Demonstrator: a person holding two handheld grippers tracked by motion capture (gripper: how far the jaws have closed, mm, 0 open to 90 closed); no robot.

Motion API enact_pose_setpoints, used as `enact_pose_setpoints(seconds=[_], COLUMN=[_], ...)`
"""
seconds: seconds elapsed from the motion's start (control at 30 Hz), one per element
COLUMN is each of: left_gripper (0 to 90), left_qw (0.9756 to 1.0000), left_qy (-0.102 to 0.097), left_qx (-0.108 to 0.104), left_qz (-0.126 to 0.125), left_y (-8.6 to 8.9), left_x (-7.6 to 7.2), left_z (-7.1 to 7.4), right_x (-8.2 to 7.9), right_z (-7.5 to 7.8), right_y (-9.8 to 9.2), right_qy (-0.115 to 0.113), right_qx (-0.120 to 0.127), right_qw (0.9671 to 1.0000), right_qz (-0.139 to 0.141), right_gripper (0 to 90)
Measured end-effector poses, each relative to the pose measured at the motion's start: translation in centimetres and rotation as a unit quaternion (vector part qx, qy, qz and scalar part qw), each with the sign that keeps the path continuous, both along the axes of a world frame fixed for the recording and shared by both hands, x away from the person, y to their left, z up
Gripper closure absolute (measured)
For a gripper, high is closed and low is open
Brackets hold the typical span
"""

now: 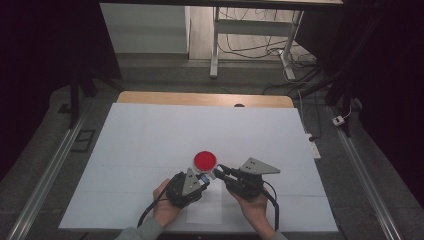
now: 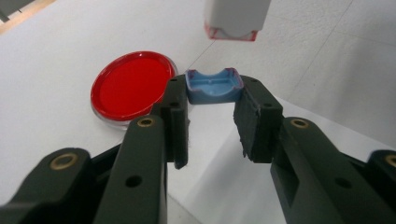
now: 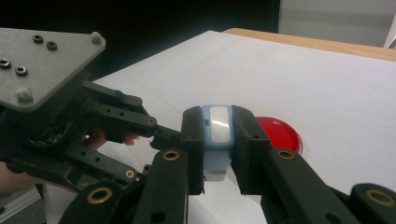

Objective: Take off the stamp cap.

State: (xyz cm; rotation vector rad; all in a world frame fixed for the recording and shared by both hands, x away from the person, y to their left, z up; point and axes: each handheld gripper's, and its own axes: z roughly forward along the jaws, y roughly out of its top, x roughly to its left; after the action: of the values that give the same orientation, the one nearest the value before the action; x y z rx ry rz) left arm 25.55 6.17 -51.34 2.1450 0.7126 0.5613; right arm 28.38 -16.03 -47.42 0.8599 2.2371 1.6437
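Observation:
My left gripper [image 2: 215, 95] is shut on a small light-blue cap [image 2: 214, 84], hollow side facing out. In the right gripper view, my right gripper [image 3: 218, 122] is shut on a small blue-and-white case [image 3: 217, 135]. The case's open white end [image 2: 236, 18] hangs just above and beyond the cap, apart from it. A round red dish [image 1: 205, 160] lies flat on the white sheet just beyond both grippers; it is also visible as the red dish [image 2: 133, 86] left of the cap. In the high view the left gripper [image 1: 204, 178] and right gripper [image 1: 218, 172] nearly meet tip to tip.
A white sheet [image 1: 150, 145] covers the table, with its wooden far edge [image 1: 205, 98] showing. A person's hands [image 1: 165, 205] hold both grippers near the front edge. Beyond the table are a desk frame [image 1: 250, 30] and floor cables.

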Motion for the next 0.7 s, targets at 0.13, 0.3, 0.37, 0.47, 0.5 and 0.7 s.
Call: enact_pose_setpoints(seconds=[0.13,0.3,0.37,0.47,0.5,0.7], left_gripper=[66.1,66.0,66.0,66.0,66.0,65.9], left_qw=[0.9999,0.9996,0.9995,0.9993,0.9992,0.9987], left_qy=[0.003,0.008,0.012,0.015,0.016,0.019], left_qx=[-0.011,-0.027,-0.03,-0.034,-0.037,-0.046], left_qz=[0.001,0.002,-0.001,-0.002,-0.003,-0.004], left_y=[0.5,1.0,1.2,1.7,1.9,3.0], left_x=[0.1,0.0,0.0,0.0,0.0,-0.2], left_z=[0.2,0.4,0.6,0.7,0.8,1.2], right_x=[0.0,0.0,0.0,0.0,0.0,0.1], right_z=[0.0,0.1,0.2,0.2,0.2,0.2], right_y=[-0.1,-0.3,-0.3,-0.3,-0.4,-0.5], right_qy=[-0.001,-0.004,-0.005,-0.009,-0.009,-0.01], right_qx=[0.001,0.001,0.0,-0.001,-0.001,-0.003], right_qw=[1.0,1.0,1.0,1.0,1.0,0.9999], right_qz=[0.0,0.001,0.001,0.002,0.002,0.001], right_gripper=[75.8,75.8,75.8,75.8,75.8,75.8])
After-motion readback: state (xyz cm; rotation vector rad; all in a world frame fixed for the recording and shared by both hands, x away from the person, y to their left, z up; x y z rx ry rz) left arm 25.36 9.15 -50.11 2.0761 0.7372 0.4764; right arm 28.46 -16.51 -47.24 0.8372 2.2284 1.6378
